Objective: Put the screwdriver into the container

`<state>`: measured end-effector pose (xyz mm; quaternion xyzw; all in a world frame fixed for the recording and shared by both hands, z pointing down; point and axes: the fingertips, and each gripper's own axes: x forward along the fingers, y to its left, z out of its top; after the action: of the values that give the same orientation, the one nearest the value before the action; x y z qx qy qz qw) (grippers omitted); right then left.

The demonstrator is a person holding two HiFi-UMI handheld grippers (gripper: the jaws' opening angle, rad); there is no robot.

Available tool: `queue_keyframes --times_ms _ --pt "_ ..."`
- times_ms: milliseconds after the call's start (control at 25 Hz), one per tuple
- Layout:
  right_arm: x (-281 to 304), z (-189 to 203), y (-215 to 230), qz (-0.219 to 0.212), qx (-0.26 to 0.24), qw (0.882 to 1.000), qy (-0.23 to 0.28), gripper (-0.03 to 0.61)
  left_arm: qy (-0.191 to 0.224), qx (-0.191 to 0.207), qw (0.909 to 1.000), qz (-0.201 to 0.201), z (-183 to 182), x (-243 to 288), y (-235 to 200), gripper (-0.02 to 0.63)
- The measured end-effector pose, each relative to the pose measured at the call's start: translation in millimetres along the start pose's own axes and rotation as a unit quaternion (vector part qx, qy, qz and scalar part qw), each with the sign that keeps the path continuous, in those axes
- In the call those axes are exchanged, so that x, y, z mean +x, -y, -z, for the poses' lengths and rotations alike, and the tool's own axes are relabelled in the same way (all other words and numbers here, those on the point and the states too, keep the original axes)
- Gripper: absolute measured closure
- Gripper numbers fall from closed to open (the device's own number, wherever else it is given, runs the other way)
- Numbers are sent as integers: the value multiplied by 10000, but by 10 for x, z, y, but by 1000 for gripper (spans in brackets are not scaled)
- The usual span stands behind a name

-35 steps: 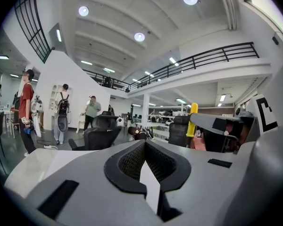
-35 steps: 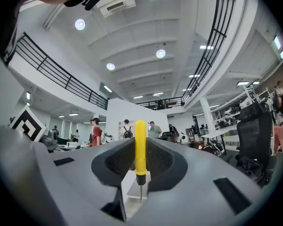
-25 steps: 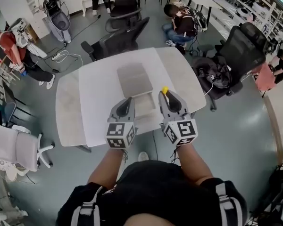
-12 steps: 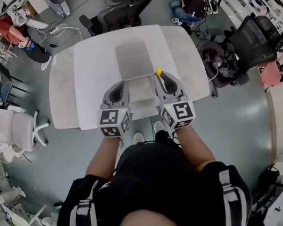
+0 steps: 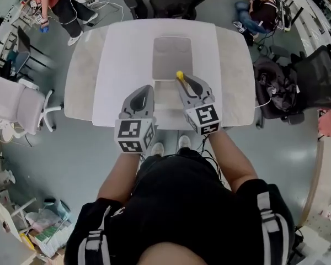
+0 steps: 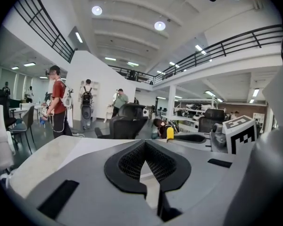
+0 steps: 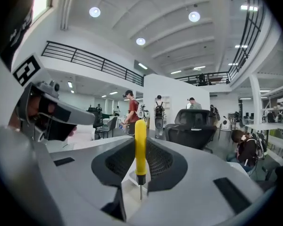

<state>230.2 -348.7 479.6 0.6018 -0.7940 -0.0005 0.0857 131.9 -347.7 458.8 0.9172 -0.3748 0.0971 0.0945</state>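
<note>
Right claw [image 7: 140, 173] is clamped on the screwdriver [image 7: 140, 142], pads pressing the yellow handle from both sides. To do this step well, I would keep that grip firm and bring the tool over the middle of the container [image 5: 166, 105], which I take to be the pale open box. Then sink until the thin shaft is below the rim and part the jaws only then. A release from height risks a bounce or a roll out over the wall.

In the right gripper view, the screwdriver stands upright across the jaws near their tips. The handle's top rises above them and the bare shaft points down through the gap, with the pale box showing beneath it. In the head view the yellow end [image 5: 179, 75] pokes out at the claw's far tip [image 5: 188, 87], just over the box's far edge. Beyond it lies a grey panel [image 5: 172, 57], perhaps a lid.

Left claw [image 5: 142, 97] hangs beside the box, jaws together and empty, above the table [image 5: 116, 65].
</note>
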Motion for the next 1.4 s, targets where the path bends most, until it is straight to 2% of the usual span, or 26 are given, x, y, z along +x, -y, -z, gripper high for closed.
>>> queue_keyframes --times_ms 160,360,680,960,1160,1400 --pt "278 262 -109 -598 -255 9971 -385 511 -11 -34 9994 -337 31 -65 -79 607" --pt "586 826 -277 -1476 -523 9795 -1268 511 6 -167 9967 -789 92 -203 -260 607" --pt "870 1416 -373 -1956 -1242 9532 -1940 511 11 -292 9908 -1318 169 -376 -460 607" --pt "955 1779 -606 -2572 -1881 9083 -2709 511 -28 -396 9872 -1546 258 -528 -552 607" --pt "927 2052 -729 -3080 -2332 8630 -3255 511 -22 -376 9864 -1597 273 -591 -573 607" --pt "875 2286 -846 -3532 -2584 8193 -3704 511 21 -409 9847 -1693 286 -708 -648 607"
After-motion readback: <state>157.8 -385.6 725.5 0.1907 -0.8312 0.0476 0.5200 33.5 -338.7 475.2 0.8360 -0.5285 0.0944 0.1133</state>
